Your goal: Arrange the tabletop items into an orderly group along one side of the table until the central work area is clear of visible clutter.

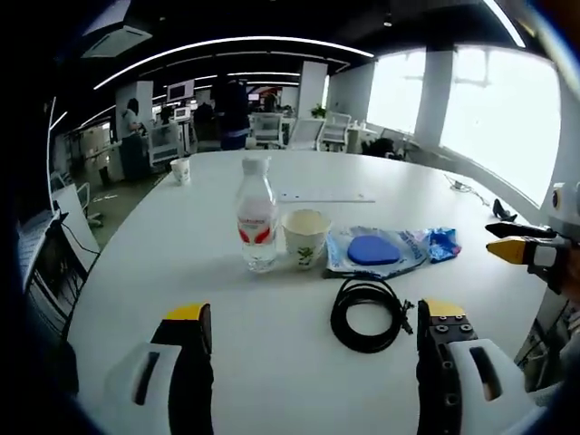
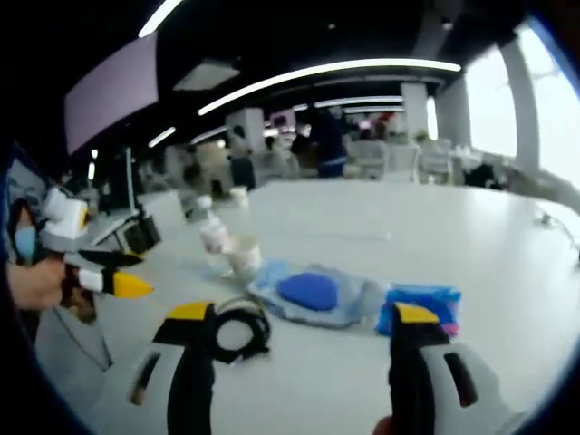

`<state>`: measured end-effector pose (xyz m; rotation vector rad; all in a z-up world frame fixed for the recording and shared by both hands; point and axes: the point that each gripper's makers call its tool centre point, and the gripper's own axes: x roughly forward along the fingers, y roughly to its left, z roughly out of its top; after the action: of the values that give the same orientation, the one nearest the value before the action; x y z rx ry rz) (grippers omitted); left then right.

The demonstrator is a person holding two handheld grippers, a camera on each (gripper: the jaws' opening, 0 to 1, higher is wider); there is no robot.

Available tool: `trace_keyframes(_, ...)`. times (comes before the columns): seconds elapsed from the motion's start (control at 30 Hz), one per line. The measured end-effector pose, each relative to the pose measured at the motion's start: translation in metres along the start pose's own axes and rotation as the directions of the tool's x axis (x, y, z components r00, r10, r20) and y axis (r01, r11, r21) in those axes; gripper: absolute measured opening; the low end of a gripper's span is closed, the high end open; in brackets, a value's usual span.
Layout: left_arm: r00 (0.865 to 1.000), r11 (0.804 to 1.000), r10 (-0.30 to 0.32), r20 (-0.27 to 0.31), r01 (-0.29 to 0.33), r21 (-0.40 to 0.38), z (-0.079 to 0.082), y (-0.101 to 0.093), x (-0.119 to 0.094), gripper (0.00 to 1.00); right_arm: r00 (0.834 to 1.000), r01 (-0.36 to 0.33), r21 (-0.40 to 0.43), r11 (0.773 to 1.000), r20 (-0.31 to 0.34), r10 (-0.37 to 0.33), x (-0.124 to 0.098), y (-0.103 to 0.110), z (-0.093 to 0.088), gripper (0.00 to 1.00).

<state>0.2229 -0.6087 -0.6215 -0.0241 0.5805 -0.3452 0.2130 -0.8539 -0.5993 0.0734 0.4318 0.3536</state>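
Left gripper view: the left gripper rises from the lower edge with jaws spread wide and nothing between them, above a white table whose near edge is cut off. One water bottle with a red label stands upright, touching or just beside one paper cup; whether they touch cannot be told. To the cup's right lies one clear bag holding a blue, rounded object, and just beyond it one small blue packet. One coiled black cable lies flat nearer the camera. A second cup stands well apart at the far left edge; a flat pale strip lies mid-table, its nature unclear. Right gripper view: the right gripper, jaws likewise wide and empty, hovers over the same cluster; its left jaw partly hides the cable and its right jaw partly hides the packet. The bottle is blurred here. Background figures are indistinct
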Motion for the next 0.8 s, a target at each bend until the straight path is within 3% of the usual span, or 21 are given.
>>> trace_keyframes(0.3, 1.000, 1.000, -0.002, -0.005, 0.002, -0.012, -0.005, 0.013, 0.001, 0.93, 0.999, -0.031, -0.019, 0.999, -0.021, 0.030, 0.009, 0.024, -0.003, 0.74)
trace_keyframes(0.8, 0.997, 0.998, -0.040, -0.059, 0.038, -0.042, -0.024, -0.007, 0.035, 0.91, 0.994, -0.070, -0.003, 0.998, -0.083, 0.069, 0.036, 0.032, -0.018, 0.71)
